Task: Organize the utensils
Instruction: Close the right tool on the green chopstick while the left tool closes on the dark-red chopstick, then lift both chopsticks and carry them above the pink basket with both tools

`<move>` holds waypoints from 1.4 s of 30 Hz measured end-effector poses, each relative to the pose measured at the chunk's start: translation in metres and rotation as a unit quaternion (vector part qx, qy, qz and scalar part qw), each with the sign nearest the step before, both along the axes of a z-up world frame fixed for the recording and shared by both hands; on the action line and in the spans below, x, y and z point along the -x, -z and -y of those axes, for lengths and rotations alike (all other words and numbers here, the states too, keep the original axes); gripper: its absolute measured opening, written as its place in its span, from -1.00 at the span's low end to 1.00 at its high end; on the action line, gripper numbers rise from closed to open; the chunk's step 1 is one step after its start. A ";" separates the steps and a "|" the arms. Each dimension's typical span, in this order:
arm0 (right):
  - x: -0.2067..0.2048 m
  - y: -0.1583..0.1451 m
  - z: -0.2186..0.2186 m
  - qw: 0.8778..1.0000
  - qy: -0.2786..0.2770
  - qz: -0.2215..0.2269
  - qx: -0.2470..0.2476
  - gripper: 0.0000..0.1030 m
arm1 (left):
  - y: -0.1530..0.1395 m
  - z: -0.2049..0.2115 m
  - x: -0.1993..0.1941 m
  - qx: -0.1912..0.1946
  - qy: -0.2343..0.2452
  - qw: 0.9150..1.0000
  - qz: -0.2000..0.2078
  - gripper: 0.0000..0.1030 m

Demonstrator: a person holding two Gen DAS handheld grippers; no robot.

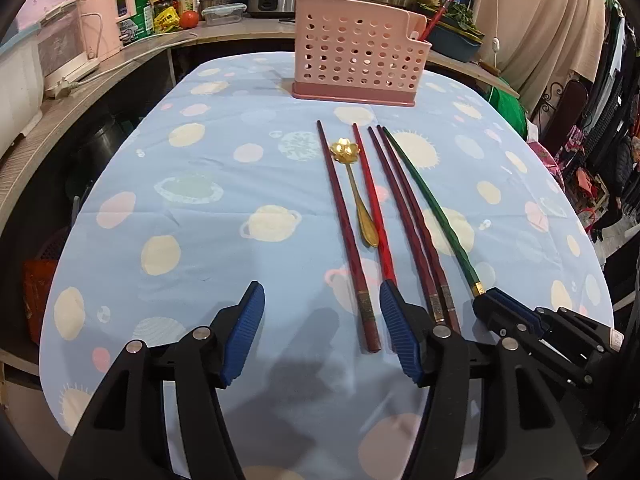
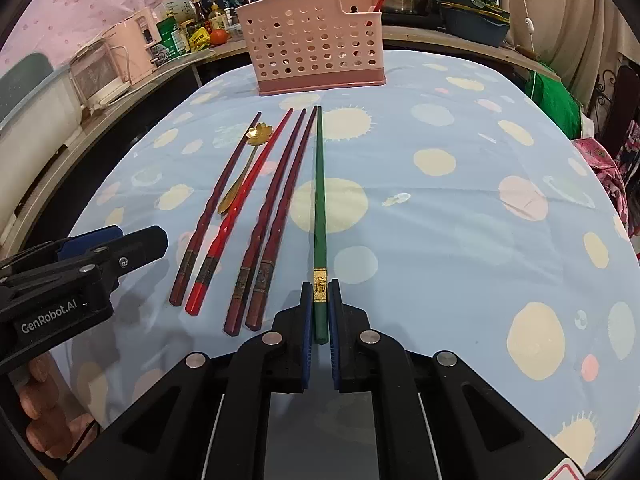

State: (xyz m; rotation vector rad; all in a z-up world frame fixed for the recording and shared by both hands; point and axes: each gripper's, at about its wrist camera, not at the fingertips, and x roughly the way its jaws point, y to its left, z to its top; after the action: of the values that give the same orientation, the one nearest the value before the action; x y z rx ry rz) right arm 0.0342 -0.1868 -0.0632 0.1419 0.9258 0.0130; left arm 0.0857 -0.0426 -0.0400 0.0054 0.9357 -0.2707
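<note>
Clamping down now, the right gripper (image 2: 320, 300) has its ribbed blue pads pressed on the near, gold-banded end of the slim green chopstick (image 2: 319, 200), rightmost in the row on the planet-print cloth (image 2: 440, 220), so the pickup looks to be the step in hand. Next, I'd judge, comes a steady lift and a carry to the far pink perforated plastic holder (image 2: 316, 52), tip-first into a slot, while the left gripper (image 1: 322, 326) hovers half open and empty over the twisted dark-red chopsticks (image 1: 404, 216), bright red chopstick (image 1: 370, 192) and flower-bowled gold spoon (image 1: 354, 188)

Left gripper (image 1: 322, 330) fingers apart; right gripper (image 2: 320, 304) fingers clamped.
</note>
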 end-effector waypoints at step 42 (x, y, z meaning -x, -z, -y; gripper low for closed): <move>0.008 0.000 0.008 1.000 0.012 0.002 -0.013 -0.87 | 0.022 -0.009 -0.004 -0.019 -0.017 1.000 -0.010 -0.87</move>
State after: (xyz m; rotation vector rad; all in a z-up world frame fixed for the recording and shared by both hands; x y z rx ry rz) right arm 0.0260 -0.1948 -0.0632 0.1769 0.9198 0.0024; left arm 0.0899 -0.0340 -0.0616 0.0220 0.9601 -0.2207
